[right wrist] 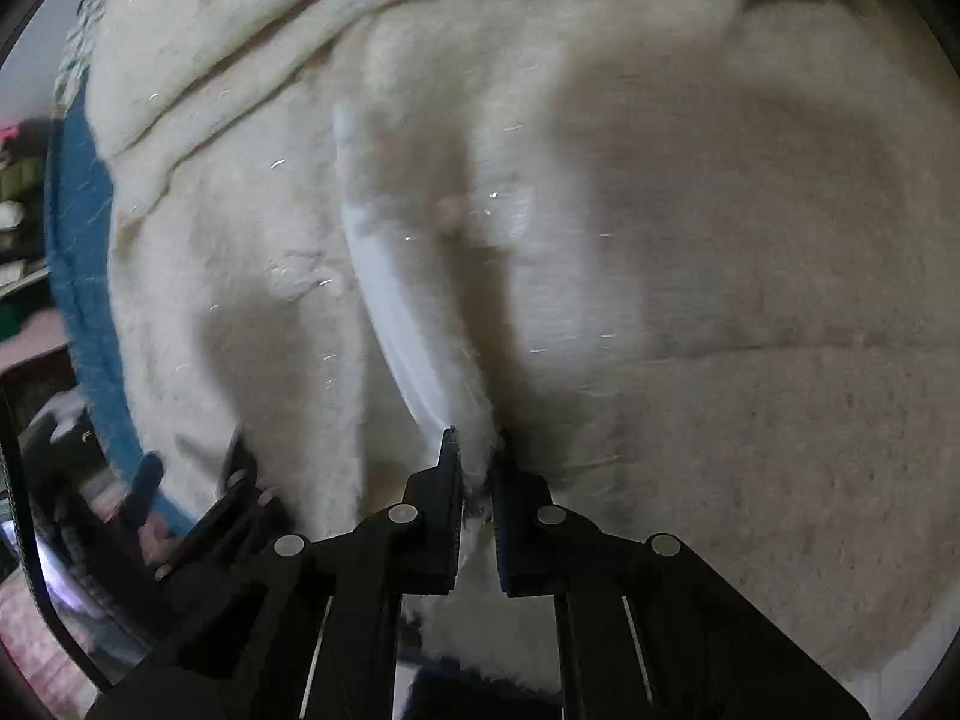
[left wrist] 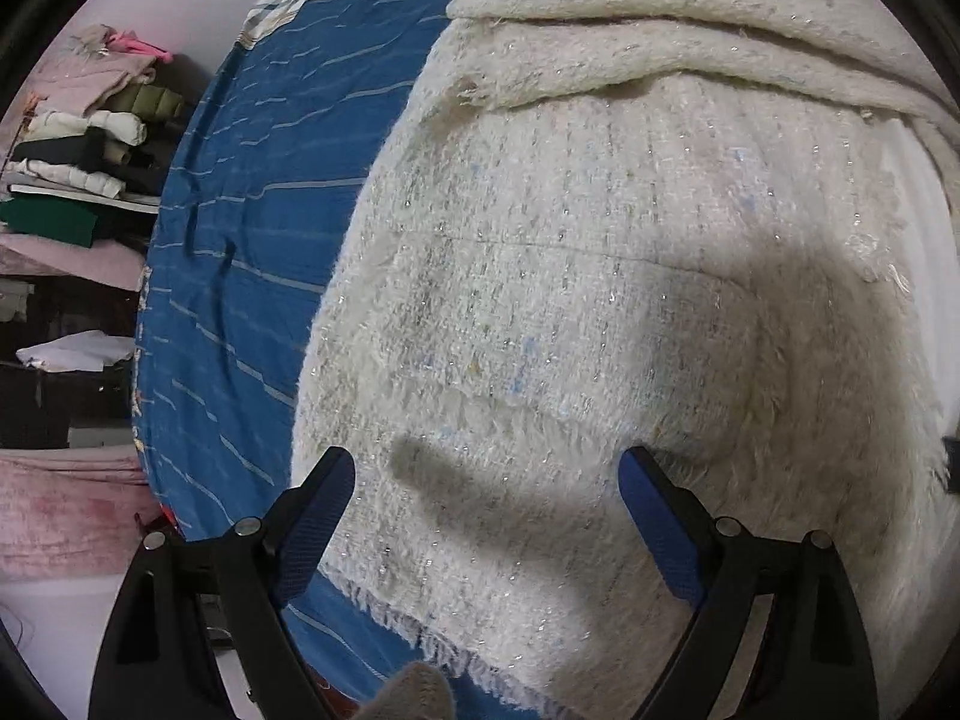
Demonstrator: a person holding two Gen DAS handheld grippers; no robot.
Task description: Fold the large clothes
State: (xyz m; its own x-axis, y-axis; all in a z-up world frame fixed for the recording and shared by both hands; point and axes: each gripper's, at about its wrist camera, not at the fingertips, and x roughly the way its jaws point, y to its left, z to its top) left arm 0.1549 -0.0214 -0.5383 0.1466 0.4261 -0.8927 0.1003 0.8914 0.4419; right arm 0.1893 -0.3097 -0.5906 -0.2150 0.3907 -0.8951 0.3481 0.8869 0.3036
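my left gripper [left wrist: 486,474] hangs over the cream tweed garment [left wrist: 600,300], its blue-padded fingers [left wrist: 318,522] spread wide with nothing between them; whether the tips touch the fuzzy cloth i cannot tell. the garment, flecked with silver thread and fringed along its near hem, lies across a blue striped bedspread [left wrist: 252,228] and fills most of the left wrist view, with a thick roll of the same fabric bunched along its far side. the gripper's shadow falls dark on the weave ahead of the fingers.

my right gripper [right wrist: 477,456] is pressed together on a raised ridge of the cream tweed garment [right wrist: 720,300], the jaws nearly meeting with a pinch of white fluffy edge caught between them. a smooth white lining [right wrist: 390,300] shows along the lifted fold, running away from the fingertips. the right wrist view is blurred, so the weave is hard to read there. at its lower left the left gripper [right wrist: 180,480] appears, beside the garment's edge above the blue striped bedspread [right wrist: 78,276].

beyond the bed, at the left of the left wrist view, folded clothes [left wrist: 84,144] sit stacked on a shelf.
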